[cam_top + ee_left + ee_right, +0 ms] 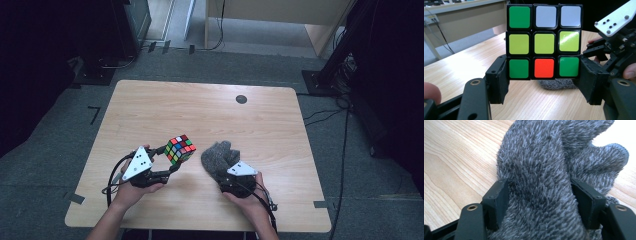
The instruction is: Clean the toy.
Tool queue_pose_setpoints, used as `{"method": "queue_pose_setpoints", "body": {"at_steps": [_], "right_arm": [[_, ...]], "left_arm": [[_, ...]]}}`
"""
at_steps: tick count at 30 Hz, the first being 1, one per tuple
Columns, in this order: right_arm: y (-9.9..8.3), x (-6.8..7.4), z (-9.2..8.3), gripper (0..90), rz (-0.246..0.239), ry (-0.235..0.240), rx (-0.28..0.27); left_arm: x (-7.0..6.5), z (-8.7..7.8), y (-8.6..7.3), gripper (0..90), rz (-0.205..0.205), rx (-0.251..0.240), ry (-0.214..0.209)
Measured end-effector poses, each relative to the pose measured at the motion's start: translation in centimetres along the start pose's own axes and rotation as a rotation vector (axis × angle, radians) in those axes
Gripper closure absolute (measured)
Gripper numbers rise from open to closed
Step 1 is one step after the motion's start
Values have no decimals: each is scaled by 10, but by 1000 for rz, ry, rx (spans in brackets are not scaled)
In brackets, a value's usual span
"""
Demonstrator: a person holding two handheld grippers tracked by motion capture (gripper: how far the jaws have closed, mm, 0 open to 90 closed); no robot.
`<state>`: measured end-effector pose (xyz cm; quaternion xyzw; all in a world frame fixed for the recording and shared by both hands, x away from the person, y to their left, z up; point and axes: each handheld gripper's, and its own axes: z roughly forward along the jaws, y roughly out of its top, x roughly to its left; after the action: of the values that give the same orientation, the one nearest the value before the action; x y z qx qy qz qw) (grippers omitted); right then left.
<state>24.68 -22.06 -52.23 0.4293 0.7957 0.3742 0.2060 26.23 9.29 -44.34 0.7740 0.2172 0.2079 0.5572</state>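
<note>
Light wood table on grey carpet, dark room around it. The left gripper is clamped on the puzzle cube, held up off the table near its front edge (bottom row pinched); that pickup looks done. The right gripper has its jaws pressed into the grey fuzzy cloth lying just right of the cube, not yet lifted, likely for wiping.

High view: dim overall, both side edges nearly black; the table is the brightest area, lit evenly from above, with soft faint shadows. Slightly soft, low detail. Left gripper view: sharp, bright; glare on the cube tiles, upper right. Right gripper view: the glove is sharp; the upper right corner is blown out white.
</note>
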Motion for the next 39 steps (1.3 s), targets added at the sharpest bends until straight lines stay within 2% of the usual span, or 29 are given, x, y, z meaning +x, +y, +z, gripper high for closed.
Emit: {"method": "queue_pose_setpoints", "body": {"at_steps": [2, 5, 8, 10, 12, 15, 17, 19, 21, 23, 26, 28, 29, 32, 34, 35, 37, 39], "right_arm": [[0, 1, 0, 363, -9, -9, -2], [1, 5, 0, 549, -18, -50, -16], [1, 7, 0, 695, 21, -81, -22], [3, 7, -2, 735, 56, -66, -23], [6, 5, -6, 747, 91, -31, -40], [15, 5, -23, 749, 129, 28, -133], [25, 8, -40, 745, 105, 30, -205], [34, 17, -58, 743, 56, 14, -281], [43, 26, -75, 739, 22, 38, -353], [50, 36, -85, 734, -4, 64, -396], [56, 51, -93, 724, -43, 92, -421], [58, 54, -96, 723, -40, 104, -434], [59, 53, -100, 724, -23, 136, -455], [63, 52, -107, 725, 8, 216, -484], [67, 54, -108, 725, 12, 264, -475], [68, 56, -107, 726, 6, 275, -466], [67, 57, -102, 726, -7, 253, -438], [65, 51, -99, 726, 39, 262, -442]], "left_arm": [[-1, 2, 0, 345, 2, 2, -4], [-2, 3, 0, 345, -1, 5, -9], [-2, 4, -1, 345, -14, 2, -19], [-2, 3, -1, 346, -18, 4, -26], [-2, 3, -1, 345, -15, 4, -29], [-3, 4, -2, 345, -38, -3, -59], [-5, 6, -2, 345, -40, 2, -81], [-11, 9, -3, 345, -21, 12, -98], [-18, 13, -3, 345, -3, 24, -116], [-25, 17, -3, 345, 21, 33, -129], [-35, 20, -2, 345, 47, 32, -136], [-37, 21, -3, 345, 48, 24, -151], [-38, 21, -3, 346, 54, 25, -157], [-44, 23, -4, 345, 106, 44, -150], [-48, 23, -4, 345, 125, 43, -161], [-50, 22, -3, 346, 134, 35, -166], [-51, 20, -1, 346, 142, 23, -161], [-49, 18, -1, 346, 146, 24, -151]]}}
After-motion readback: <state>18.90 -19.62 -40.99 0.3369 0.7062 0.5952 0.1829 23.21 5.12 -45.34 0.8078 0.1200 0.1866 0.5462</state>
